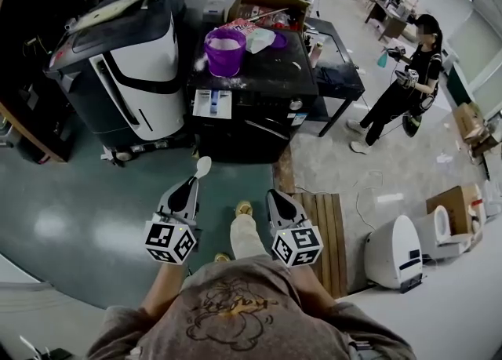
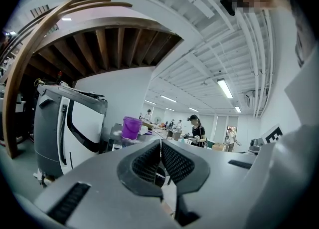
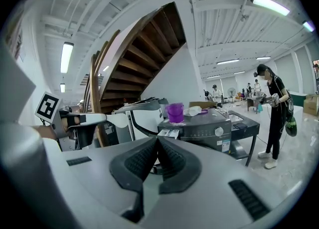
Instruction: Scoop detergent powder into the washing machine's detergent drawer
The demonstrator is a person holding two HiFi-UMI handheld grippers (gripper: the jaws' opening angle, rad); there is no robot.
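1 purple bucket [image 1: 225,51] of white detergent powder stands on top of the dark washing machine [image 1: 259,119], well ahead of both grippers and a little nearer the left one's line. Below it, at the machine's front left, the detergent drawer [image 1: 212,104] appears pulled out, pale against the dark front; it lies almost straight ahead of the left gripper [image 1: 190,186].

That gripper's jaws are pressed onto the handle of a white spoon [image 1: 202,167]. The spoon's long axis runs forward along the jaws, bowl leading, aimed roughly at the drawer and bucket. The bowl looks empty, so scooping has probably not begun. The right gripper [image 1: 276,196] has its 2 jaws pressed together with nothing between them, and sits level with the left, well short of the machine.

The left hand is the better placed: bucket and drawer are both on its side, and a forward reach should bring the spoon over the bucket's rim.

Left of the grippers stands a white-and-black machine [image 1: 129,68]; far right, a person in black [image 1: 408,76].
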